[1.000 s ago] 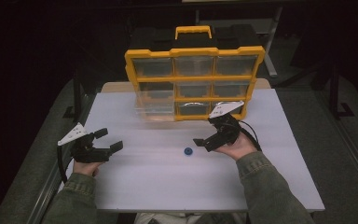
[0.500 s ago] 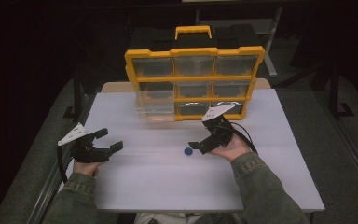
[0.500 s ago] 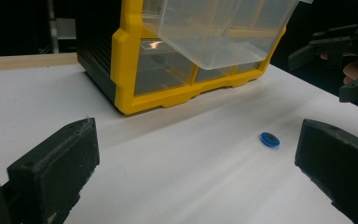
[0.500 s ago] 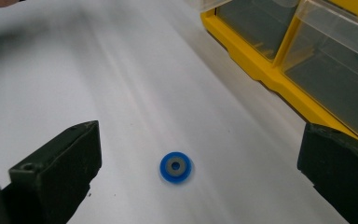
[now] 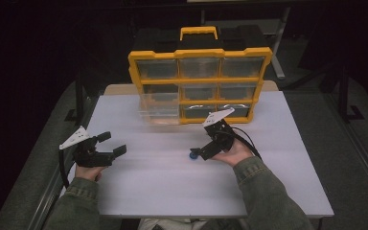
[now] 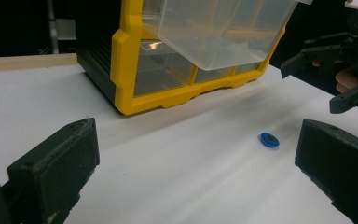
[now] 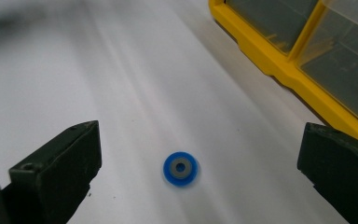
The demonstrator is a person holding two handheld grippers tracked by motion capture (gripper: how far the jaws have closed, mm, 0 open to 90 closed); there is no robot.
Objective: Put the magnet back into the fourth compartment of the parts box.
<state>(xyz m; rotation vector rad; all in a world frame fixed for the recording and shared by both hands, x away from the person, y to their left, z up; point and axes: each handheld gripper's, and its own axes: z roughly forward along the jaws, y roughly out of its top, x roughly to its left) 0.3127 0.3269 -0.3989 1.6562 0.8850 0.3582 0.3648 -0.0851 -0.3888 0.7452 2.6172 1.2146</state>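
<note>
A small blue plastic ring with a grey centre (image 7: pixel 181 168) lies flat on the white table (image 5: pixel 163 191), near the middle, in front of a yellow-framed organiser of clear plastic drawers (image 5: pixel 199 84). One clear drawer (image 5: pixel 160 108) is pulled out at the organiser's lower left. The pick-up looks barely begun: the ring is not yet grasped. The right gripper (image 5: pixel 197 154) hovers just over it, jaws spread wide to either side, touching nothing. The left gripper (image 5: pixel 111 144) waits at the near left, jaws wide and empty.
</note>
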